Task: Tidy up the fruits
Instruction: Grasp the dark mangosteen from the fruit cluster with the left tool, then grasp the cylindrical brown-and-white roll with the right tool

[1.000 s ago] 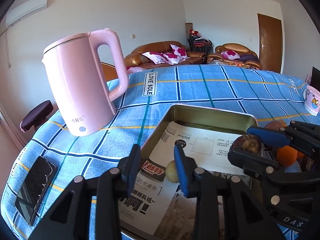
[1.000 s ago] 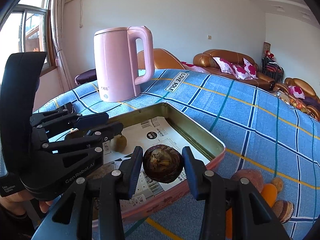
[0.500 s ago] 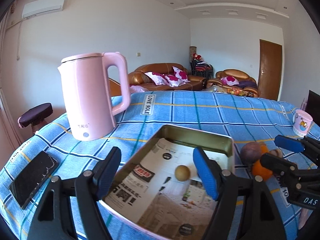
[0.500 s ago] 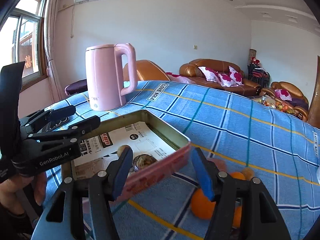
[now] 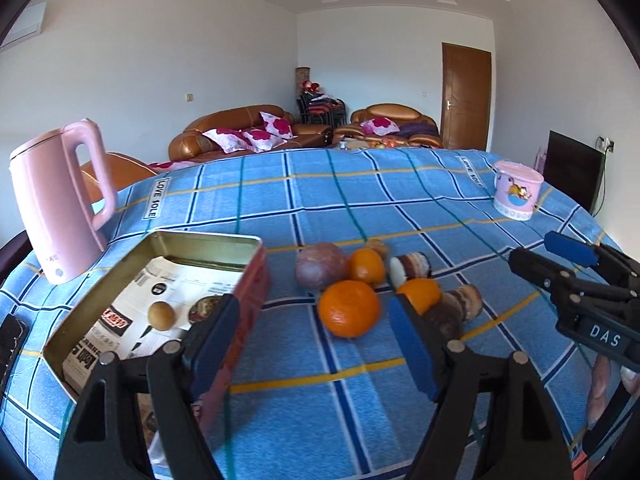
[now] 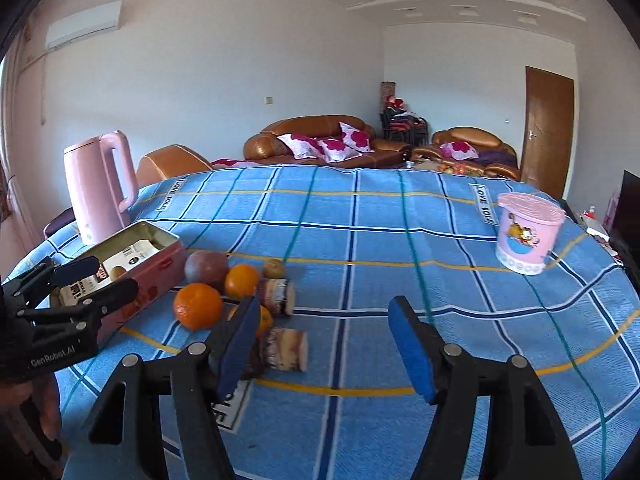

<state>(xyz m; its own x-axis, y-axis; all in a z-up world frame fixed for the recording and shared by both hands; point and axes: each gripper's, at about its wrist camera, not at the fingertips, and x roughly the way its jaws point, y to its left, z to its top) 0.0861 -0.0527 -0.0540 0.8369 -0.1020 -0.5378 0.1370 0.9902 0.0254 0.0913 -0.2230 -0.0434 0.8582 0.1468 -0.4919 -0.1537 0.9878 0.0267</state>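
An open tin (image 5: 208, 240) lined with printed paper stands on the blue checked cloth at the left. In it lie a small brown fruit (image 5: 161, 316) and a dark round fruit (image 5: 204, 308), partly behind my finger. To its right is a pile: a purple fruit (image 5: 320, 266), three oranges (image 5: 349, 308), and cut brown stalk pieces (image 5: 460, 300). My left gripper (image 5: 313, 308) hangs over the cloth between tin and pile, jaws opening, gripping nothing. My right gripper (image 6: 323, 308) is right of the pile, jaws opening and empty, a stalk piece (image 6: 286, 350) by its left finger.
A pink kettle (image 5: 60, 208) stands behind the tin. A pink cartoon mug (image 6: 528, 232) sits at the far right of the table. A dark phone (image 5: 10, 344) lies at the left edge. Sofas stand beyond the table.
Both grippers opened and let go of their fruits, which now lie in the tin. Both then swung right, away from the tin toward the fruit pile.
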